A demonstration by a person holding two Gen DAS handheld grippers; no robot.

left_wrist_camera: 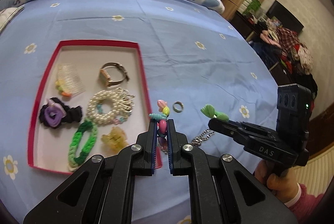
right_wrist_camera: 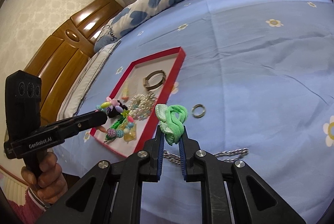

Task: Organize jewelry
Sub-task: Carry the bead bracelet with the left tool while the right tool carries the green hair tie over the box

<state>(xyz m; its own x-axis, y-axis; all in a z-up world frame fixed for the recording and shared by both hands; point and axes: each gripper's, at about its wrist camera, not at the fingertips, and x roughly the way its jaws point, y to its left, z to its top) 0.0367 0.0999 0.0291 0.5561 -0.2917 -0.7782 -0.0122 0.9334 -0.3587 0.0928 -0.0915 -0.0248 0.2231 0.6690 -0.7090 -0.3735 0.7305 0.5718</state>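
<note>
Tongs [left_wrist_camera: 162, 126] with bead bracelet [left_wrist_camera: 162, 117] beside red tray [left_wrist_camera: 144, 69] of jewelry.

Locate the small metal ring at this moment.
The ring lies on the blue sheet, outside the red tray, to its right, between both gripped items in the left wrist view.

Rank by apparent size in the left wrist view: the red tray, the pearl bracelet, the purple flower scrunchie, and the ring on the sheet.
1. Red tray, clearly largest.
2-3. Pearl bracelet and purple flower scrunchie: they look about equal, so no ranking between them.
4. Ring, smallest.
</note>
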